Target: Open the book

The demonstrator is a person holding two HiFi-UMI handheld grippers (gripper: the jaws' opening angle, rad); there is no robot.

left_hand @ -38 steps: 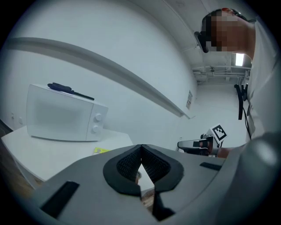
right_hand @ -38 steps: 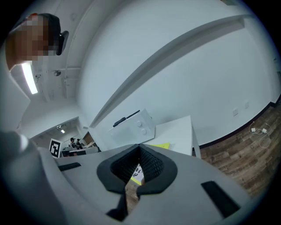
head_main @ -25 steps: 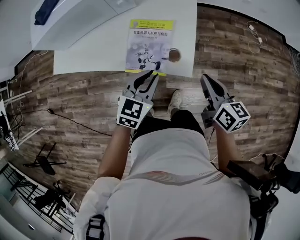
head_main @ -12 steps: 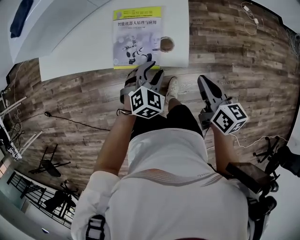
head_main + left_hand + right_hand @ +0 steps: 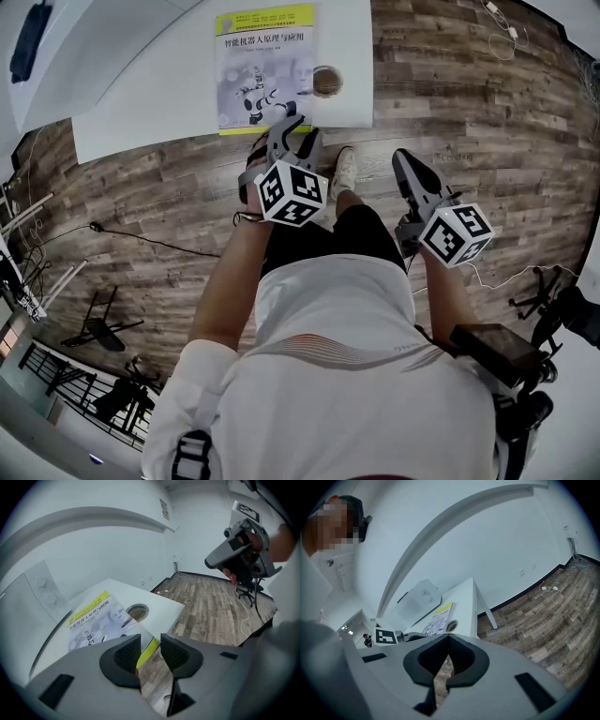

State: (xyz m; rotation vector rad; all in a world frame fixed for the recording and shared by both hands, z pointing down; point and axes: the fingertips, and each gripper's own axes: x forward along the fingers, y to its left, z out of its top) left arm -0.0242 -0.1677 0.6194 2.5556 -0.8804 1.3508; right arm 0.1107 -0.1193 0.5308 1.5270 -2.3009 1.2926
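At tabletop edge | left gripper apart, just narrowed, book corner between, unpinched | right gripper shut, empty | whole book gets dragged if pages are pinched too

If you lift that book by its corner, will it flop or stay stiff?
The book looks thin, like a paperback, so it would probably bend and droop from one corner. It lies flat on the smooth white table, so a push would likely slide it, not tip it.

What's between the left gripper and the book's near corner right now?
Nothing. In the left gripper view, the left gripper has its jaws apart, though they have just been closing slightly, and the book shows its yellow corner in the gap, untouched.
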